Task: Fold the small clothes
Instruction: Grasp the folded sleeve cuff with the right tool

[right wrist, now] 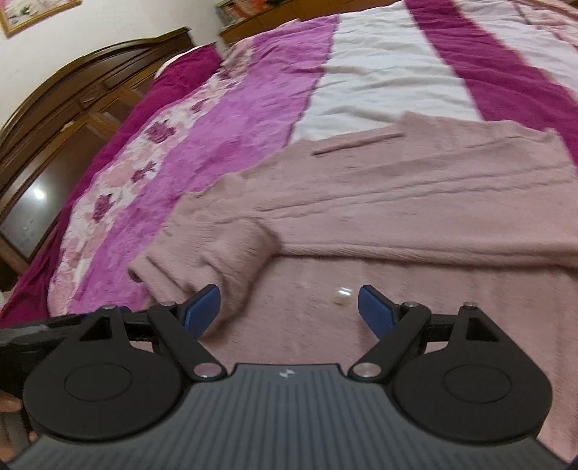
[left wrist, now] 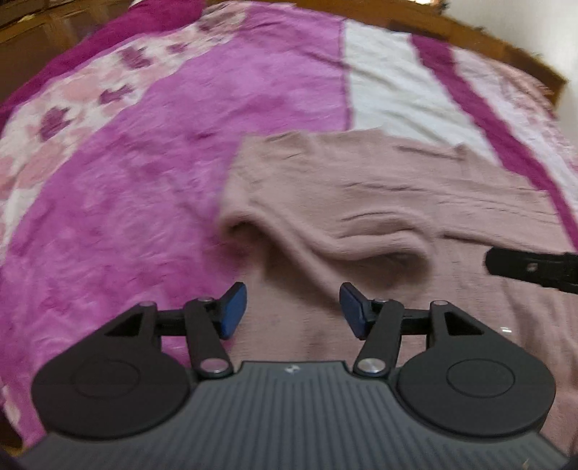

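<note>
Pink knitted sweater [left wrist: 379, 202] lies spread on the bed, over a blanket [left wrist: 144, 173] in magenta, lilac and white bands with a flowered strip along one side.

Left gripper [left wrist: 292, 311]: blue pads [left wrist: 231, 311] parted, nothing between them, poised over the near part of the sweater. Just ahead of its tips the knit is rucked into a soft raised fold, with the sleeve doubled over the body. The tip of the other tool pokes in at the right edge of this view.

Right gripper [right wrist: 289, 311]: jaws spread wide and released, empty. The sleeve cuff [right wrist: 202, 264] lies just beyond its left pad [right wrist: 202, 311], very near it (contact or not, I cannot tell through the blur). A small pale button [right wrist: 341, 294] sits on the knit between the two pads, a little ahead.

Surroundings: dark wooden headboard [right wrist: 72, 94] at the far left, a framed picture [right wrist: 32, 12] on the wall above it, a low shelf with books [right wrist: 245, 9] beyond the bed. Nothing lies on the sweater between tools and fold.
</note>
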`<act>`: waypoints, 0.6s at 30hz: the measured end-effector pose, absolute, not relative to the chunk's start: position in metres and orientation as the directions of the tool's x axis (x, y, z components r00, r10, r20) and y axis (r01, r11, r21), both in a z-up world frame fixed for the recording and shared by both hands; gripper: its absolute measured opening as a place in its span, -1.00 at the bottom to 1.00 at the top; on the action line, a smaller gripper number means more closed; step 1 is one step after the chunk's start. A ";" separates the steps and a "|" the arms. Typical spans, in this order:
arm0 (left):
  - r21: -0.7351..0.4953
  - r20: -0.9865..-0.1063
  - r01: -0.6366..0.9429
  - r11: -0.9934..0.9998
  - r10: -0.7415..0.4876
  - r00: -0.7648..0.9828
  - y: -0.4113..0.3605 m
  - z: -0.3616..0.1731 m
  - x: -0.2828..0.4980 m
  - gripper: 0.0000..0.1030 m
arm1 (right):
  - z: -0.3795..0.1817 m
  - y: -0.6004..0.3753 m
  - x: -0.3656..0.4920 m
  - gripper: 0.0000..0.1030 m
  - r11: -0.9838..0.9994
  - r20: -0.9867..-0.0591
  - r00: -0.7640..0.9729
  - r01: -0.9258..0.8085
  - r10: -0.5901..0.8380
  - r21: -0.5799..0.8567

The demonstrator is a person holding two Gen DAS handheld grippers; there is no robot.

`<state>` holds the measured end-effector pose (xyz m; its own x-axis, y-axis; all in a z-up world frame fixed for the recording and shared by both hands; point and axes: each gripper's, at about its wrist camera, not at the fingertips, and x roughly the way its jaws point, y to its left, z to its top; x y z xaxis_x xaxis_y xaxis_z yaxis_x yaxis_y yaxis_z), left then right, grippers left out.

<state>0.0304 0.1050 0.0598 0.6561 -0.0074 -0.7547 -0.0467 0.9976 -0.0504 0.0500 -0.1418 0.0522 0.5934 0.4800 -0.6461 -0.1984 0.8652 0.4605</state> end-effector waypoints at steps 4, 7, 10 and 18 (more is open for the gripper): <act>-0.062 -0.762 -0.093 0.994 0.013 0.647 0.118 0.053 0.038 0.14 | 0.050 -0.123 0.064 0.71 0.849 -0.652 0.557 -0.221 0.514 0.481; -0.049 -0.762 -0.114 0.992 0.037 0.647 0.123 0.046 0.044 0.14 | 0.046 -0.112 0.076 0.71 0.835 -0.660 0.529 -0.206 0.534 0.511; -0.044 -0.753 -0.132 0.990 0.054 0.655 0.128 0.039 0.048 0.14 | 0.040 -0.106 0.089 0.71 0.813 -0.661 0.501 -0.174 0.559 0.555; -0.061 -0.725 -0.164 0.985 0.069 0.685 0.139 0.033 0.056 0.14 | 0.025 -0.089 0.121 0.22 0.790 -0.685 0.434 -0.120 0.586 0.601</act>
